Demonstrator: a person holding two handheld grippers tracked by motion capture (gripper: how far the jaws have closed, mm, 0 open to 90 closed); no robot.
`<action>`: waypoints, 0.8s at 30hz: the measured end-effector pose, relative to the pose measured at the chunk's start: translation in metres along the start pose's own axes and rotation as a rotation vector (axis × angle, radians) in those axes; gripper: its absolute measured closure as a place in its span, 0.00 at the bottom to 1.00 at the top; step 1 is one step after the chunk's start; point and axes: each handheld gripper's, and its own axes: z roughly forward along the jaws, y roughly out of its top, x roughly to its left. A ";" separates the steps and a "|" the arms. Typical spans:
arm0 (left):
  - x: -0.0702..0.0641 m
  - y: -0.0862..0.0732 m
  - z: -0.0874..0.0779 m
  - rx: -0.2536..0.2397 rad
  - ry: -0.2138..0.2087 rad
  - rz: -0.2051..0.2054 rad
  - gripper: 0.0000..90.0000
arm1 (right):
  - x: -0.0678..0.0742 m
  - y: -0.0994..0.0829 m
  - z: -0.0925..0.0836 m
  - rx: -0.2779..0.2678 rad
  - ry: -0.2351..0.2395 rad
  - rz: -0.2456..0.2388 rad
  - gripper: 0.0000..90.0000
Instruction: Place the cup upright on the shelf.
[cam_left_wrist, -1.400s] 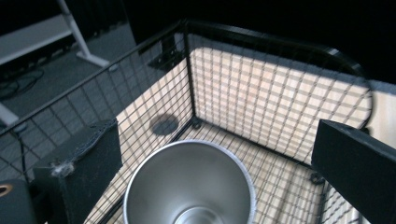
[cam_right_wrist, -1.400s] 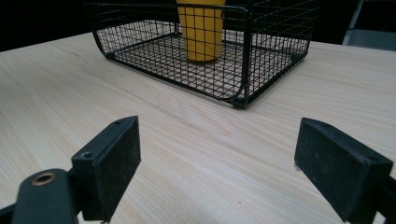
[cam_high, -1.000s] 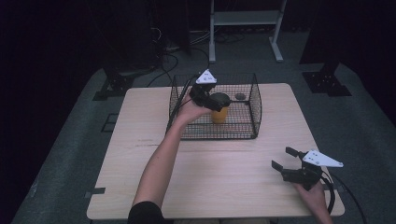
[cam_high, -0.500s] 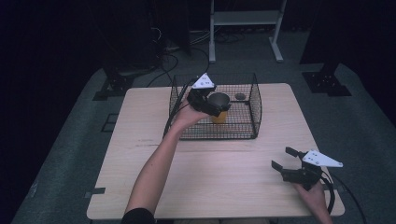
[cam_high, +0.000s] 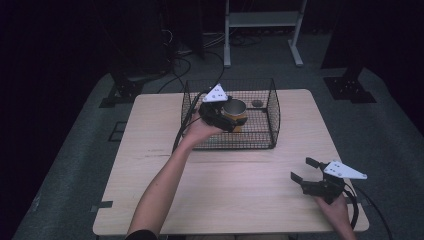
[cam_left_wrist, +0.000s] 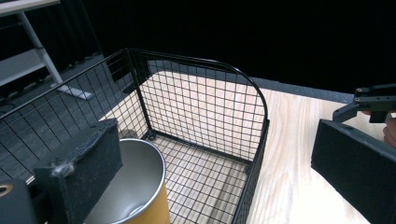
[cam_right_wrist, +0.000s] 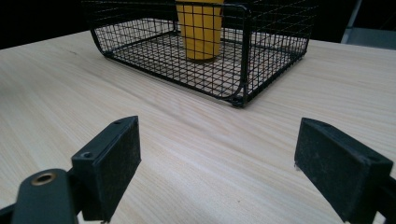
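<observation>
Hovering over the wire basket (cam_high: 272, 112), the left gripper (cam_high: 222, 116) has its jaws spread wide around the yellow cup (cam_high: 235, 114), which stands upright on the basket floor near the back-left corner; in the left gripper view one pad sits just beside the cup's (cam_left_wrist: 133, 196) steel rim, the other well off to the side, so nothing is held. A careless withdrawal could go wrong here — the near pad might catch the rim and tip the cup, or a jaw could snag the mesh wall and drag the basket across the table (cam_high: 150, 150); whether the pad is touching the rim I cannot quite tell from this angle. The right gripper (cam_high: 306, 172) rests near the table's front-right corner, jaws wide and empty, the basket (cam_right_wrist: 243, 56) and cup (cam_right_wrist: 201, 28) ahead of it; it poses little risk. Against the earlier frames, the left gripper has shifted only slightly at the cup — the right one has stayed where it was.
</observation>
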 end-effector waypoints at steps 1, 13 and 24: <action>-0.001 -0.001 -0.001 0.000 0.000 0.000 0.01 | 0.000 0.000 0.000 0.000 0.000 0.001 0.15; -0.010 -0.012 -0.015 -0.017 -0.008 -0.002 0.01 | 0.000 0.000 0.000 0.001 -0.003 0.002 0.15; -0.026 -0.021 -0.026 -0.029 -0.026 0.012 0.01 | 0.000 0.000 0.000 0.002 -0.005 0.000 0.15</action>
